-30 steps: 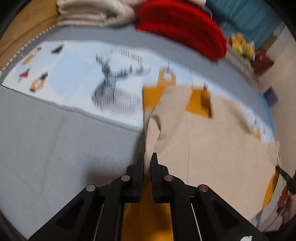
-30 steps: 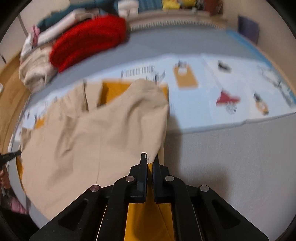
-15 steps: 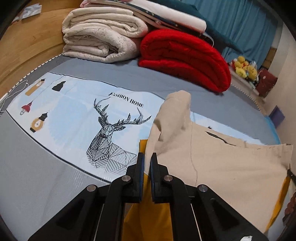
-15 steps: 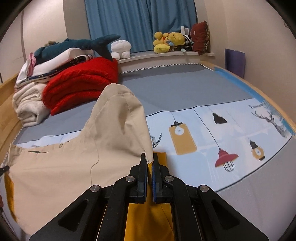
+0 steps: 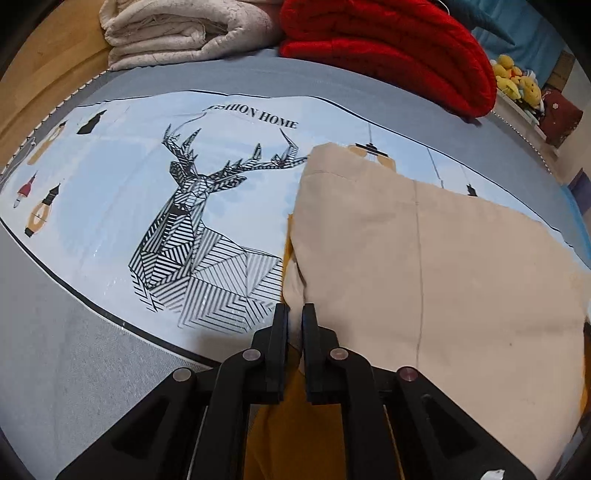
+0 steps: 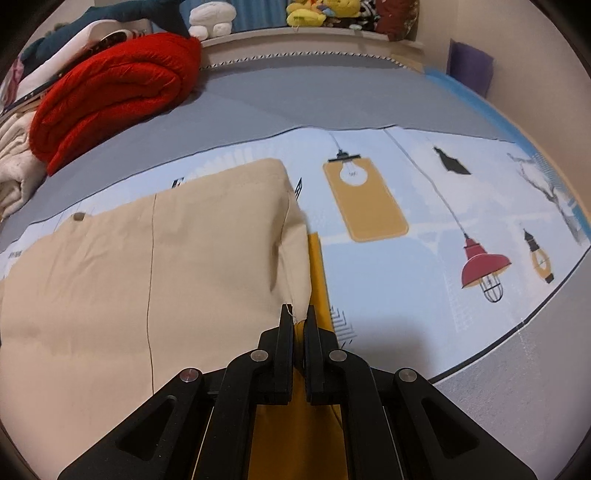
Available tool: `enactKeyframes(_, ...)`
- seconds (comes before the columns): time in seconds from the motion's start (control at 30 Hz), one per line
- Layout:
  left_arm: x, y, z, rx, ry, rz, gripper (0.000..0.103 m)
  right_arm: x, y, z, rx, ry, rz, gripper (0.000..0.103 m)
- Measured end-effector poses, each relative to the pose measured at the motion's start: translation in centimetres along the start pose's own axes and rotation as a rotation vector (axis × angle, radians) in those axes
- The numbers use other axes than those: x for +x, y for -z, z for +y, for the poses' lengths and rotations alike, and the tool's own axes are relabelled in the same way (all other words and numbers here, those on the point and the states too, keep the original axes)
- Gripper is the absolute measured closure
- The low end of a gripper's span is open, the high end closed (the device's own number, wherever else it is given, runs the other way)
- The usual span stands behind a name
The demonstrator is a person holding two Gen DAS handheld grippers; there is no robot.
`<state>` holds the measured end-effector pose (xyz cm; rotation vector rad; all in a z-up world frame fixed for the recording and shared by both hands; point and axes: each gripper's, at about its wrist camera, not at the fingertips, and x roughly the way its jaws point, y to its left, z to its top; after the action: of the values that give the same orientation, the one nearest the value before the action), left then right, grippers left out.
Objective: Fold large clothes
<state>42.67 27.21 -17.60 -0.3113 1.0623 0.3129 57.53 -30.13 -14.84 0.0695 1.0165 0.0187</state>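
Note:
A large beige garment point(image 5: 424, 266) with an orange-yellow inner side lies folded over on a printed light-blue mat point(image 5: 147, 192). My left gripper point(image 5: 294, 314) is shut on its left corner, low over the mat. My right gripper point(image 6: 300, 315) is shut on its right corner point(image 6: 291, 280). The beige garment point(image 6: 147, 273) spreads to the left in the right wrist view, with an orange-yellow strip point(image 6: 317, 273) showing under its edge. The mat point(image 6: 443, 206) lies to the right there.
A red folded blanket point(image 5: 388, 48) and a cream folded blanket point(image 5: 184, 33) lie at the far side of the grey bed. Plush toys point(image 6: 317, 11) sit on a ledge behind. A wooden edge point(image 5: 44, 74) borders the bed at left.
Both grippers have carried the garment's edge forward and down. The raised beige fold now lies flat over the orange layer on the mat.

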Motion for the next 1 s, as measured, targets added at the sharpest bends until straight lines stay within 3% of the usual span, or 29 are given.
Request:
enactKeyframes(0.1,-0.3,-0.5,0.2,-0.018,-0.009,0.006,0.089,-0.3,0.3,-0.1,0.007,0.015,-0.003,0.098)
enactKeyframes(0.17,-1.5,-1.0,0.0,-0.024,-0.006,0.007,0.083,-0.5,0.1,-0.1,0.005,0.011,0.025,0.089)
enactKeyframes(0.23,-4.1,-1.4,-0.3,-0.02,-0.006,-0.057,0.068,-1.3,-0.1,-0.7,0.005,0.014,0.03,0.084)
enactKeyframes(0.3,-7.0,-1.2,-1.2,0.005,-0.001,-0.134,0.057,-3.4,-0.2,-1.1,0.008,0.02,-0.023,0.079)
enactKeyframes(0.37,-9.0,-0.7,-2.6,0.063,0.064,-0.161,0.057,-5.9,-0.2,-0.9,-0.018,0.017,-0.087,0.076)
enactKeyframes(0.43,-9.5,0.5,-4.6,0.151,0.182,-0.107,0.056,-8.7,0.7,0.4,-0.108,-0.052,-0.141,0.074)
enactKeyframes(0.5,-8.7,2.6,-7.1,0.275,0.297,0.006,0.056,-9.5,2.3,2.3,-0.233,-0.155,-0.09,0.072)
enactKeyframes(0.53,-8.2,3.9,-8.3,0.345,0.304,0.043,0.056,-9.5,3.0,3.0,-0.283,-0.176,-0.065,0.073)
enactKeyframes(0.6,-6.5,6.7,-10.1,0.493,0.249,0.114,0.056,-8.6,5.9,4.3,-0.429,-0.17,0.03,0.073)
enactKeyframes(0.67,-4.9,8.4,-9.9,0.547,0.2,0.175,0.054,-6.3,8.6,4.5,-0.517,-0.106,0.167,0.073)
enactKeyframes(0.7,-4.5,9.0,-9.3,0.546,0.182,0.197,0.054,-5.7,9.5,4.1,-0.53,-0.085,0.195,0.073)
enactKeyframes(0.83,-6.2,9.1,-7.3,0.516,0.168,0.207,0.054,-6.4,9.9,1.8,-0.453,-0.101,0.217,0.073)
enactKeyframes(1.0,-7.1,10.7,-4.0,0.535,0.121,0.214,0.052,-6.9,12.0,0.6,-0.502,-0.081,0.257,0.073)
